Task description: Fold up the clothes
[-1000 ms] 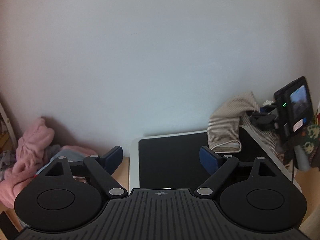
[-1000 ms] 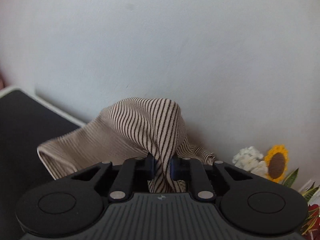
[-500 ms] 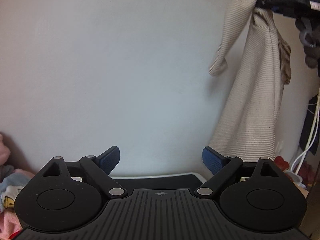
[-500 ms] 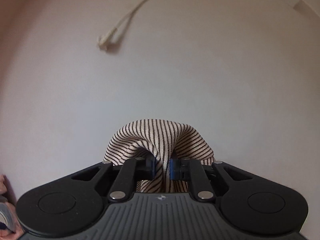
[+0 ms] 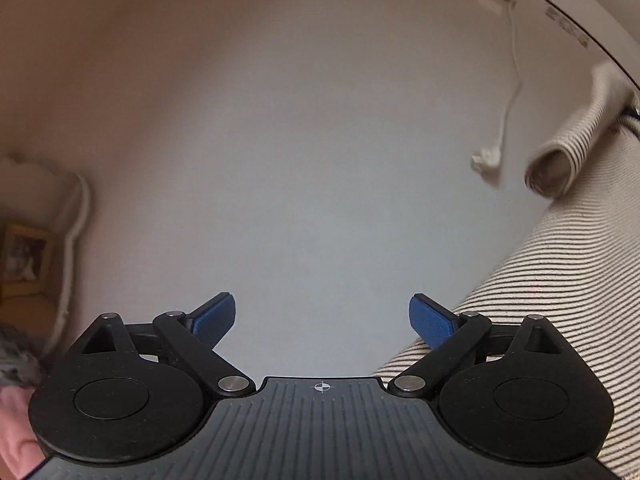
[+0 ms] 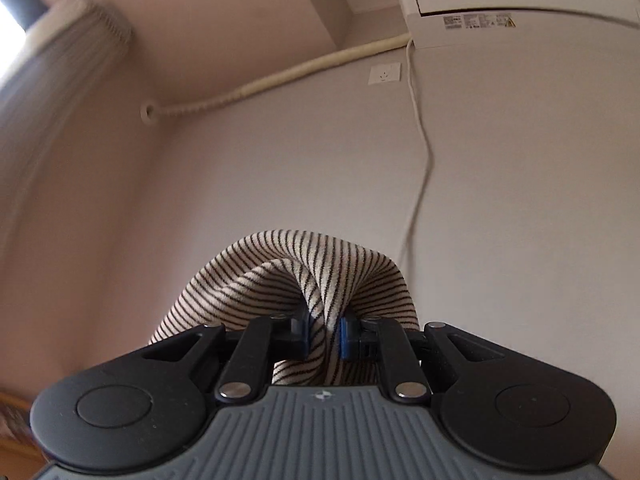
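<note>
Right wrist view: the right gripper pinches a bunched fold of the striped garment between its blue pads, at lower centre of the frame. The cloth humps above the jaws and drops out of sight behind the gripper body. Behind it, a wall with an air conditioner at upper right, a socket and a cord running down.

Left wrist view: the left gripper has its jaws wide and opening, with nothing between the pads. The garment hangs along the right edge, a rolled sleeve end at upper right, its lower cloth just behind the right-hand finger. Pink cloth shows at lower left.
</note>
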Demonstrator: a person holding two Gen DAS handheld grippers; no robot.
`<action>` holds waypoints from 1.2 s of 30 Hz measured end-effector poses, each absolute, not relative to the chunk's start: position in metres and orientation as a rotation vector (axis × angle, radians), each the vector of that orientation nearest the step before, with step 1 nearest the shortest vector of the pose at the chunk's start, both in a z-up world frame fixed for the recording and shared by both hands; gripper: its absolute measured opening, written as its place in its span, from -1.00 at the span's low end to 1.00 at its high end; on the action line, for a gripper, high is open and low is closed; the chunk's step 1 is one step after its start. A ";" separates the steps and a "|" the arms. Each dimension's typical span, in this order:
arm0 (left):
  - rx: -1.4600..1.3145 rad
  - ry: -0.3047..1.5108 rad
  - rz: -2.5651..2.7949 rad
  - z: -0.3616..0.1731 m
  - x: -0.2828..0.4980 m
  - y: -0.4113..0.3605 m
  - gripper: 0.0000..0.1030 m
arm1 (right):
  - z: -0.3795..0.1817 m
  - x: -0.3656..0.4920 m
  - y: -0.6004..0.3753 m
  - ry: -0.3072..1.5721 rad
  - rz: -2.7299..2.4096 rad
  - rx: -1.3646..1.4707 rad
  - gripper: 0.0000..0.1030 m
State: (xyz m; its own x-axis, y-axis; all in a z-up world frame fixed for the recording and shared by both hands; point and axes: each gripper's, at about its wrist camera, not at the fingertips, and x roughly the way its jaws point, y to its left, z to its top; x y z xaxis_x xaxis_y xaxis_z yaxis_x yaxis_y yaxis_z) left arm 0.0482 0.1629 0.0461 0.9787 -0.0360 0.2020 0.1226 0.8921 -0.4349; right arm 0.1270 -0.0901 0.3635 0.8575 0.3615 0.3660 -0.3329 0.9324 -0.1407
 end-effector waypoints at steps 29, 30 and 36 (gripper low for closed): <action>0.002 0.690 -0.467 -0.107 0.083 0.022 0.94 | -0.049 0.190 -0.216 0.664 0.050 -0.012 0.05; -0.042 0.704 -0.405 -0.111 0.088 0.035 0.94 | -0.040 0.192 -0.207 0.663 0.085 -0.012 0.05; -0.023 0.753 0.101 -0.111 0.111 0.088 0.94 | -0.031 0.183 -0.093 0.717 0.603 -0.098 0.28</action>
State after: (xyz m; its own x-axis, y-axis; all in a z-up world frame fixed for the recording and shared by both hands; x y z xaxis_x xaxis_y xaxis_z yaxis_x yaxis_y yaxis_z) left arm 0.1107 0.0880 -0.1110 0.7248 0.0837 -0.6839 -0.1002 0.9948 0.0155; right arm 0.1833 -0.0933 -0.0306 0.5931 0.4848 -0.6428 -0.5501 0.8270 0.1161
